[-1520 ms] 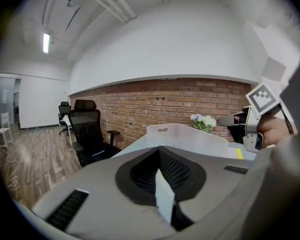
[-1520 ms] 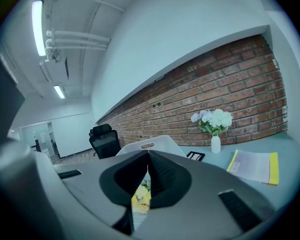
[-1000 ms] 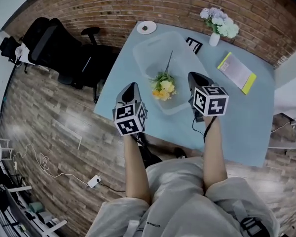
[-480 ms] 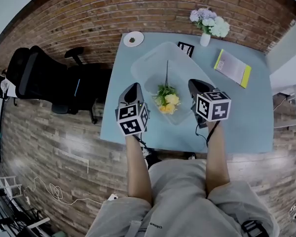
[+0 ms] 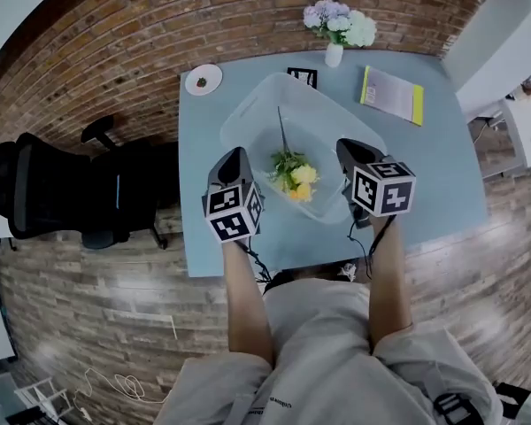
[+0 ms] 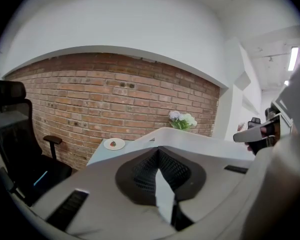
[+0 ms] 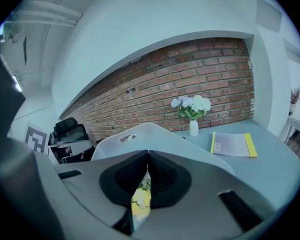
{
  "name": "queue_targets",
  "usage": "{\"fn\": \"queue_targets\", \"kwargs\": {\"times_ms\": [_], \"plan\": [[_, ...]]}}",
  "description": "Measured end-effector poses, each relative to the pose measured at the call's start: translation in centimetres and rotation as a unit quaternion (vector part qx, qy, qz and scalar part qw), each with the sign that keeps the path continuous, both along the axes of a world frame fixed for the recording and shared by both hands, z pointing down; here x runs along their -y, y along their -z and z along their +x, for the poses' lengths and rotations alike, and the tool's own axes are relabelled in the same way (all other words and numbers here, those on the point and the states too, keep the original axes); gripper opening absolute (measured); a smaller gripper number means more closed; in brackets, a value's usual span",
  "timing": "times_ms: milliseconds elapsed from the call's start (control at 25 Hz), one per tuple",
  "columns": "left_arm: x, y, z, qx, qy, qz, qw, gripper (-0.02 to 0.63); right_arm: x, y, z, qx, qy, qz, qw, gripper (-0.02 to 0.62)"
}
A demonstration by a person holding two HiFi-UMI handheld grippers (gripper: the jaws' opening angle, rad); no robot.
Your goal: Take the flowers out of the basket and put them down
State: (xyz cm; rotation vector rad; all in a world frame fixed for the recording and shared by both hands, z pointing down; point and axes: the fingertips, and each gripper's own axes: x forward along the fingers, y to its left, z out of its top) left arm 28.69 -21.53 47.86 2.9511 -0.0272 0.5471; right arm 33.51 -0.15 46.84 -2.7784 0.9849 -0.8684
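A bunch of yellow flowers (image 5: 294, 177) with green leaves and a long stem lies inside the translucent basket (image 5: 248, 118) on the light blue table (image 5: 442, 166). My left gripper (image 5: 233, 161) hovers by the basket's left wall and my right gripper (image 5: 349, 151) by its right wall, with the flowers between them. Both are shut and hold nothing. In the left gripper view the left gripper (image 6: 158, 150) points over the basket rim (image 6: 190, 136). In the right gripper view the flowers (image 7: 141, 199) show through the slit below the tips of the right gripper (image 7: 148, 154).
At the table's far edge stand a white vase of pale flowers (image 5: 336, 29), a yellow-edged book (image 5: 392, 94), a marker card (image 5: 302, 77) and a small plate (image 5: 203, 79). A black office chair (image 5: 35, 193) stands left of the table. A brick wall runs behind.
The head view has swung, so the table and basket now sit more squarely ahead. My left gripper has come from the table's front edge up to the basket's left wall. The flowers lie unmoved.
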Motion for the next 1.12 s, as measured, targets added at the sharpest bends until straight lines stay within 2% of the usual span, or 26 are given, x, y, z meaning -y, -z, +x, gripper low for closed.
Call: {"fn": "queue_targets", "kwargs": {"times_ms": [240, 400, 560, 720, 800, 880, 960, 1120], "plan": [[-0.5, -0.4, 0.1, 0.003, -0.057, 0.004, 0.9984, 0.023, 0.2, 0.3, -1.0, 0.003, -0.052, 0.017, 0.998, 0.028], [-0.1, -0.8, 0.0, 0.004, -0.083, 0.005, 0.9965, 0.024, 1.7, 1.1, -1.1, 0.001, -0.064, 0.026, 0.998, 0.028], [0.7, -0.9, 0.4, -0.001, -0.099, -0.001, 0.9951, 0.023, 4.9, 0.5, 0.1, 0.005, -0.034, -0.012, 0.999, 0.029], [1.1, -0.7, 1.1, -0.008, -0.110, -0.013, 0.9938, 0.024, 9.2, 1.1, 2.5, 0.021, 0.024, 0.000, 0.999, 0.056], [1.4, -0.6, 1.1, -0.011, -0.111, -0.020, 0.9936, 0.024, 10.8, -0.2, 3.7, 0.042, 0.051, -0.026, 0.998, 0.064], [1.7, -0.8, 0.9, -0.012, -0.112, -0.027, 0.9933, 0.023, 11.6, -3.2, 4.6, 0.084, 0.068, -0.056, 0.992, 0.074], [1.9, -1.1, 0.9, -0.013, -0.113, -0.037, 0.9929, 0.023, 11.9, -6.6, 5.3, 0.127, 0.079, -0.098, 0.984, 0.104], [2.3, -1.6, 1.0, -0.013, -0.115, -0.048, 0.9921, 0.023, 12.4, -12.3, 6.0, 0.193, 0.094, -0.161, 0.963, 0.110]]}}
